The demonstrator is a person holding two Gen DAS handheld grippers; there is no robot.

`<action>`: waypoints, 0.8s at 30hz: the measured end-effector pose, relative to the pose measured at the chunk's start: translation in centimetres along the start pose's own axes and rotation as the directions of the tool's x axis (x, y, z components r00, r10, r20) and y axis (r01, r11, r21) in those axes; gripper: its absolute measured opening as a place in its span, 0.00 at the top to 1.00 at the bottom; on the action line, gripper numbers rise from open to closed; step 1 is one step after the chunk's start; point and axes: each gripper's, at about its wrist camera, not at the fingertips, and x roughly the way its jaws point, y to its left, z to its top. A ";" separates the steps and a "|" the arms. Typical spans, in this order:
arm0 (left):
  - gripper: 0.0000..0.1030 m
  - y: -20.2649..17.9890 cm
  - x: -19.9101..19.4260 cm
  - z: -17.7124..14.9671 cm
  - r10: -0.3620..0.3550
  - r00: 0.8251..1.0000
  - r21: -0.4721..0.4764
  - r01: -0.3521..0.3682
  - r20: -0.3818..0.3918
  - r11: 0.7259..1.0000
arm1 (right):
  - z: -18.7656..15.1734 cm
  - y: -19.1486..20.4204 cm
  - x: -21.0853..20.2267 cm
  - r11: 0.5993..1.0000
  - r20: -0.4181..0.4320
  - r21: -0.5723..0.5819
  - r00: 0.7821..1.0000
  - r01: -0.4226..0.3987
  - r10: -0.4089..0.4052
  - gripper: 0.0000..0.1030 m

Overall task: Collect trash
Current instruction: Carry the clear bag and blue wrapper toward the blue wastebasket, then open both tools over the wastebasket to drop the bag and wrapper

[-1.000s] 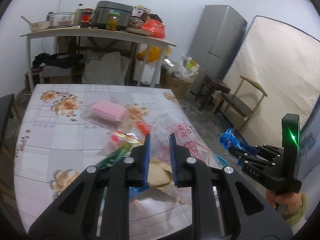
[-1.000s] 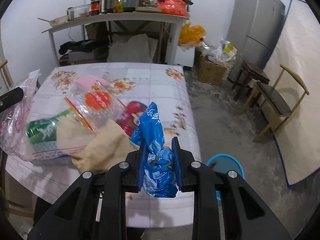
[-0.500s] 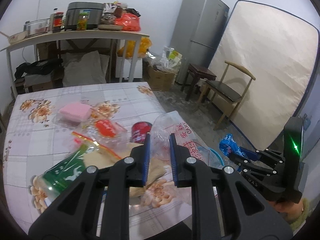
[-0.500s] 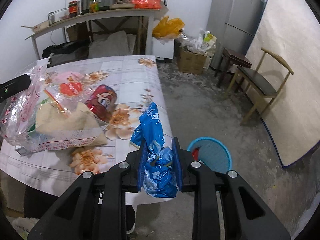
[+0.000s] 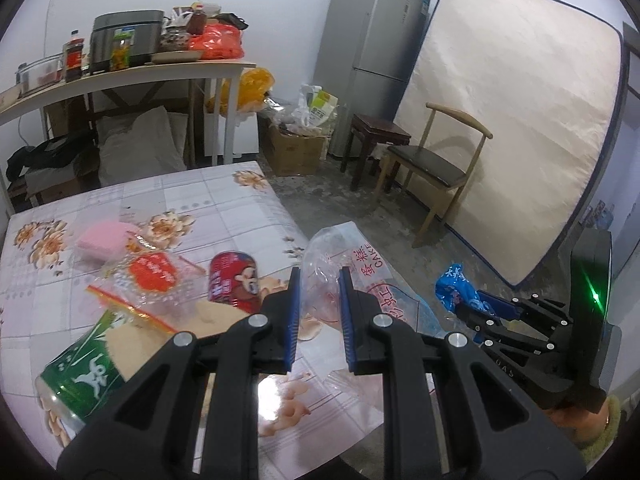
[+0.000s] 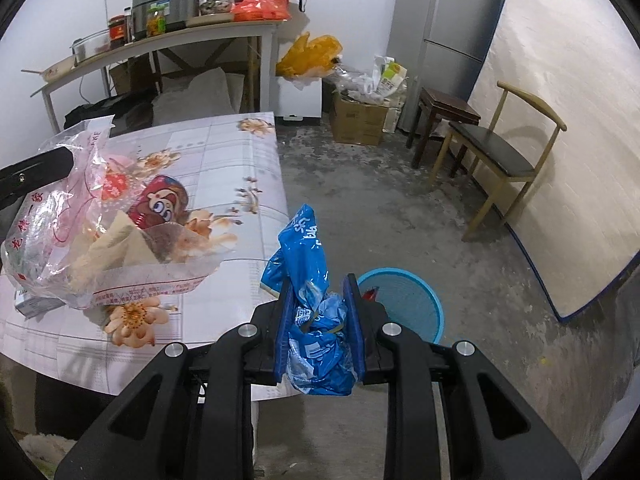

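The table (image 6: 224,168) with its flowered cloth lies to the left of the right gripper's jaws and ahead of and below the left gripper's. On the floor just past the right jaws, below and to their right, stands a blue basket (image 6: 416,300), with a scrap of red showing at its near rim.

A clear plastic bag (image 5: 340,256) printed with red characters is pinched between the blades of the left gripper (image 5: 319,286); its body spreads out ahead of and under those jaws, over the table edge. In the right wrist view the same bag hangs far left of the right jaws, with tan paper showing inside it.

A crumpled blue wrapper (image 6: 316,312) is clamped between the blades of the right gripper (image 6: 319,292), one end sticking up above the jaws and the rest bulging below them.

Left of the left jaws, a red can (image 5: 234,280) and a green can (image 5: 84,376) lie on the table, and farther ahead a pink block (image 5: 104,236).
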 end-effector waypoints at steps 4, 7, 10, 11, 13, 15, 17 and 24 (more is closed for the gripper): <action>0.84 -1.3 1.4 0.4 -0.009 1.000 0.016 0.009 -0.015 1.000 | 0.0 -1.0 0.5 1.000 -0.001 0.013 1.000 0.006 -0.006 0.76; 0.84 -2.3 2.7 0.7 -0.016 0.999 0.031 0.017 -0.029 0.999 | -0.2 -1.8 1.0 1.000 -0.004 0.026 1.000 0.008 -0.007 0.76; 0.84 -3.5 4.0 0.9 -0.025 0.999 0.051 0.028 -0.044 0.998 | -0.5 -3.1 1.8 0.999 -0.016 0.048 1.000 0.009 -0.009 0.76; 0.84 -4.1 5.0 1.2 -0.031 0.998 0.060 0.034 -0.054 0.998 | -0.5 -3.5 2.1 0.998 -0.021 0.056 1.000 0.008 -0.007 0.76; 0.84 -5.2 7.0 1.7 -0.043 0.996 0.069 0.049 -0.082 0.996 | -0.8 -5.1 3.1 0.996 -0.039 0.091 0.999 0.002 0.001 0.76; 0.84 -6.1 9.2 2.0 -0.056 0.992 0.077 0.066 -0.116 0.995 | -1.0 -7.3 4.6 0.989 -0.067 0.146 0.998 -0.009 0.019 0.76; 0.84 -7.4 12.6 2.6 -0.074 0.982 0.077 0.089 -0.173 0.993 | -1.4 -10.0 6.7 0.974 -0.099 0.223 0.993 -0.036 0.059 0.76; 0.84 -12.7 25.5 2.2 -0.091 0.920 0.082 0.132 -0.381 0.988 | -4.0 -18.6 15.8 0.881 -0.209 0.466 0.959 -0.076 0.193 0.76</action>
